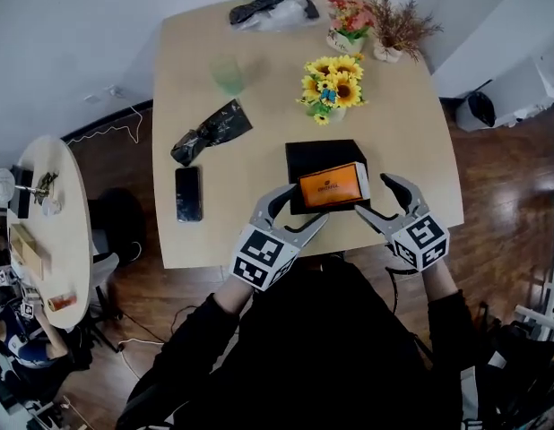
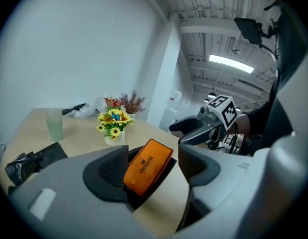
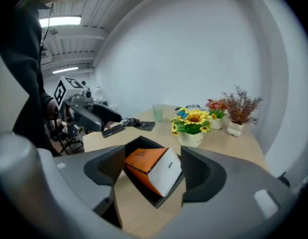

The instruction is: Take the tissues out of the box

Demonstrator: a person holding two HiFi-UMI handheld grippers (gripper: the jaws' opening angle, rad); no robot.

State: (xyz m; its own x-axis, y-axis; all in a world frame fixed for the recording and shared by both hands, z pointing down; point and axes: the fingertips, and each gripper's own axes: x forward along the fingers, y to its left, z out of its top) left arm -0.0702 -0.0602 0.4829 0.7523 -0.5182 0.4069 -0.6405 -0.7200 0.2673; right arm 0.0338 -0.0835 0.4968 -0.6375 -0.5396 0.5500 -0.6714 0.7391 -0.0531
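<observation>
Head view, worktop: a pale wooden worktop [image 1: 214,231] with rounded corners carries an open black cardboard box [image 1: 324,153] close to its near edge, right of centre.
Head view, tissues: the orange plastic-wrapped tissue pack [image 1: 331,186] stands tilted at the box's near side, partly above the rim, with its white end to the right.
Head view, grippers: the left hand-held gripper [image 1: 306,206] reaches in from the near left and the right hand-held gripper [image 1: 371,193] from the near right. Their tips flank the pack's near corners.
Left gripper view, jaws: they are spread wide with nothing pressed between them. The pack lies just beyond, in line with the gap, and the left jaw overlaps its edge in the picture.
Left gripper view, background: a white pot of yellow sunflowers [image 2: 114,126] stands farther off, behind the box.
Right gripper view, jaws: they are moderately apart and frame the pack's white end closely. Neither pad can be seen pressing on it, so I judge the pack not yet gripped.
Risk, tipping: the pack only leans there. A jaw nudging it off-centre could knock it flat into the box or off the worktop's near edge.
Risk, box: closing on the box wall along with the pack would probably drag or lift the light box too.
Risk, wrapper: the soft wrap may crush or slip if only a corner is pinched.
Risk, collision: both grippers converge on one small pack, so their tips could clash.
</observation>
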